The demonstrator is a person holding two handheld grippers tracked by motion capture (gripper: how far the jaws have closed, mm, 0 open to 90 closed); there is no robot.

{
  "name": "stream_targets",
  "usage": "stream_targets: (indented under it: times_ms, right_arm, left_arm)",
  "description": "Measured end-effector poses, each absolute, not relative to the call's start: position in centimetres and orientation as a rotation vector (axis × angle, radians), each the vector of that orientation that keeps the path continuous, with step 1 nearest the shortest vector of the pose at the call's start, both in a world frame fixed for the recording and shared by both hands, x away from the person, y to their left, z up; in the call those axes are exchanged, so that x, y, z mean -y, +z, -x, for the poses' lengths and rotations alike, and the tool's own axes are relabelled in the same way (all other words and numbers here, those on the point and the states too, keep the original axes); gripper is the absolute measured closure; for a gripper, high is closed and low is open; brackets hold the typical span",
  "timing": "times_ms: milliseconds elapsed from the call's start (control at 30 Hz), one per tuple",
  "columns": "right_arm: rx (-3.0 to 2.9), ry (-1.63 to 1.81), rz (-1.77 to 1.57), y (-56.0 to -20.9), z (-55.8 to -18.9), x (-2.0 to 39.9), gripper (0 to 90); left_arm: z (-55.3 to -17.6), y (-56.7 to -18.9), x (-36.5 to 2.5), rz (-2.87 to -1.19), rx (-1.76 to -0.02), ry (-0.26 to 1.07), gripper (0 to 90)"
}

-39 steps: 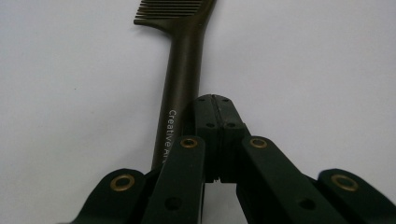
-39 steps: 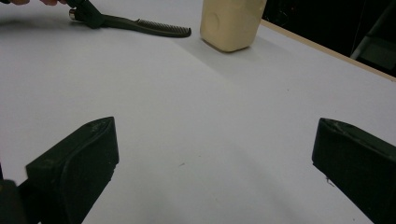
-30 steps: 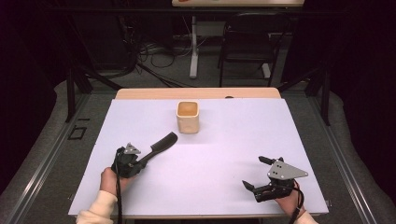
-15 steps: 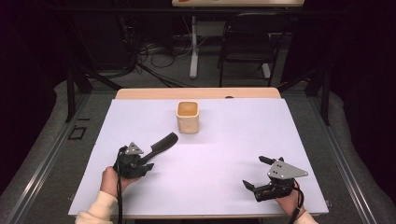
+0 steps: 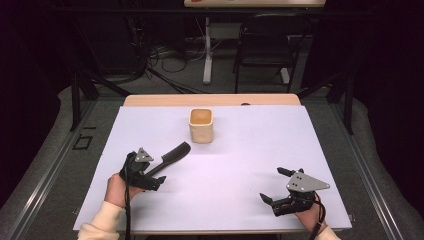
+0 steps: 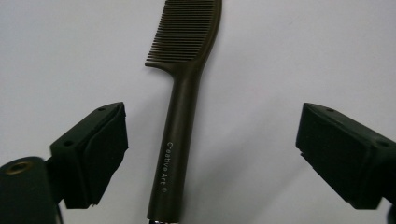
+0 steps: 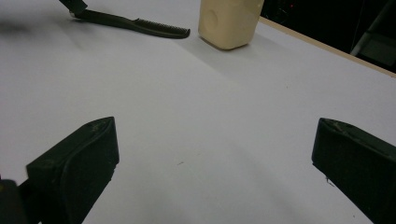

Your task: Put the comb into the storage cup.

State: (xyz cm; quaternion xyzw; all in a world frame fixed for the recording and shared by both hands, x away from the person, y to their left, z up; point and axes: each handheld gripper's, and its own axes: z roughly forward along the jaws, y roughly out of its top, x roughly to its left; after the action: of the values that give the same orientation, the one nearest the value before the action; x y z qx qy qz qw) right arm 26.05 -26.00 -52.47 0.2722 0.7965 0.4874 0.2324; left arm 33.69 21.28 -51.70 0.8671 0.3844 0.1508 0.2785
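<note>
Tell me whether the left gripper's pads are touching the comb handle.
Apart. In the left gripper view the comb lies on the white sheet between the left gripper jaws, which have just been opening, with bare sheet on both sides of the handle.

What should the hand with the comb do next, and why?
Probably draw the left gripper back off the comb. Its jaws have just been opening and now stand wide on either side of the handle without touching it, so the comb lies free on the white table, short of the beige cup.
</note>
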Motion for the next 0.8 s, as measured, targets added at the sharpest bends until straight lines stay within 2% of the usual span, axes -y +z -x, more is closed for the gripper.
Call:
stream_targets:
  times_ms: [100,800]
  right_arm:
    - [-2.187,1.340,-0.748,-52.5,-26.1,26.0,0.3]
    - [-2.192,1.350,-0.765,-52.6,-26.2,26.0,0.4]
  left_arm:
    - [-34.0,-51.5,-21.5,-2.329,-1.031,0.404,0.4]
    - [-36.2,-51.1,-21.3,-2.462,-1.012,0.381,0.0]
